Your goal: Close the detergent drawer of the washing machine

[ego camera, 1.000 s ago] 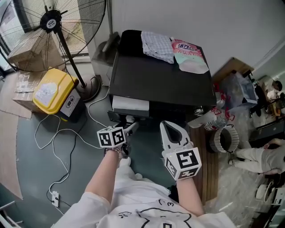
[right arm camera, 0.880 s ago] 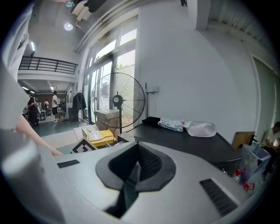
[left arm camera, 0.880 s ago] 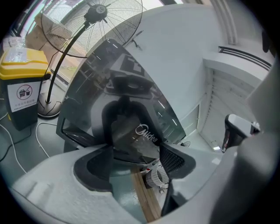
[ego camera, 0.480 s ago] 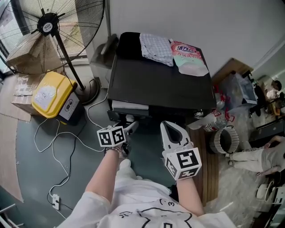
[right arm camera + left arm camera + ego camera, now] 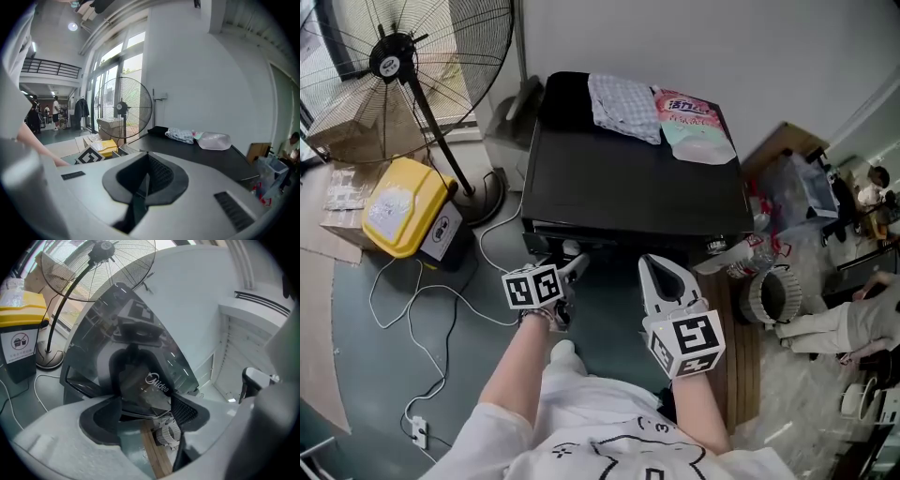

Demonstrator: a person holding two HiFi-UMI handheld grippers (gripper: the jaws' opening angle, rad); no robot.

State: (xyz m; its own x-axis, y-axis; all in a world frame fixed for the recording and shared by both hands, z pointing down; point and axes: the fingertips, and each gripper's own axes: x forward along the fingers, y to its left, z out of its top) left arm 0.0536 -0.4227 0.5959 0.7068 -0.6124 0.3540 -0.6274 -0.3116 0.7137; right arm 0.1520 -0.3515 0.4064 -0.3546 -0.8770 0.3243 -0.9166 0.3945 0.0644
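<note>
The black washing machine (image 5: pixel 633 173) stands ahead of me. Its detergent drawer (image 5: pixel 567 228) shows only as a thin pale strip at the front top left, nearly flush with the front. My left gripper (image 5: pixel 577 264) is right at the machine's front just below that strip. In the left gripper view its jaws (image 5: pixel 143 399) are slightly open, pressed near a glossy dark panel with a logo (image 5: pixel 157 383), nothing held. My right gripper (image 5: pixel 661 270) hangs shut and empty a little right of it, short of the machine; its pads (image 5: pixel 154 178) meet.
A checked cloth (image 5: pixel 623 98) and a pink detergent pouch (image 5: pixel 696 122) lie on the machine's top. A standing fan (image 5: pixel 389 66) and a yellow bin (image 5: pixel 398 206) are left, with a white cable (image 5: pixel 441 300) on the floor. A ribbed hose (image 5: pixel 773 295) lies right.
The white drawer that stuck out of the machine's front a second ago has slid in almost fully. The left gripper stays at the front; the right has not moved.
</note>
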